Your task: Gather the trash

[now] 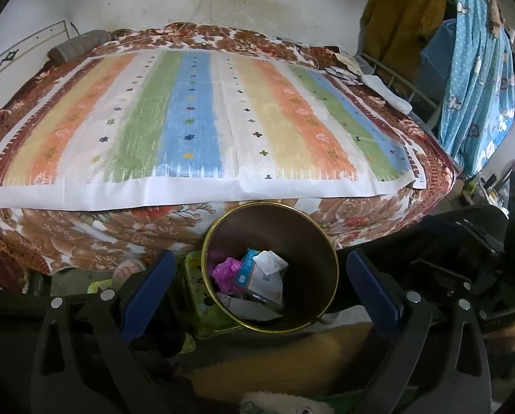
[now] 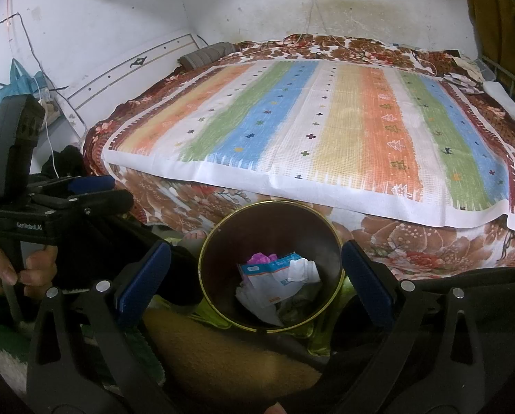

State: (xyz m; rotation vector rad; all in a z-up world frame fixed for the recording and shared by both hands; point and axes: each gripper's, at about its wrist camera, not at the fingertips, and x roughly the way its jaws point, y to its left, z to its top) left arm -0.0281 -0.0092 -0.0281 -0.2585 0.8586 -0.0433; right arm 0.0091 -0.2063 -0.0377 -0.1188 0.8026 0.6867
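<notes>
- Left wrist view: we hold the left gripper (image 1: 257,276) with its blue-padded fingers (image 1: 149,286) spread wide apart and gripping nothing; the round trash bin (image 1: 312,269) sits between them, on the floor against the foot of the bed (image 1: 85,241).
- The bin is dark inside with a gold rim. In it we see a crumpled purple bag (image 1: 225,273), a blue-and-white packet (image 1: 249,269), a wad of white tissue (image 1: 269,263) and more white paper beneath.
- A striped cloth (image 1: 195,127) lies flat over the floral bedspread; nothing rests on its stripes.
- A green patterned stool (image 1: 197,296) stands just left of the bin, and a tan fuzzy mat (image 1: 285,358) lies in front.
- Right wrist view: we hold the right gripper (image 2: 255,277) with its jaws likewise wide apart and empty, framing the same bin (image 2: 223,252).
- Here the trash reads as the purple bag (image 2: 261,258) at the back, the blue-and-white packet (image 2: 274,272) in the middle, white tissue (image 2: 304,270) on top and paper scraps below.
- At the left edge a hand (image 2: 19,269) grips the handle of the other gripper (image 2: 88,186); from this side we cannot tell how its fingers stand.
</notes>
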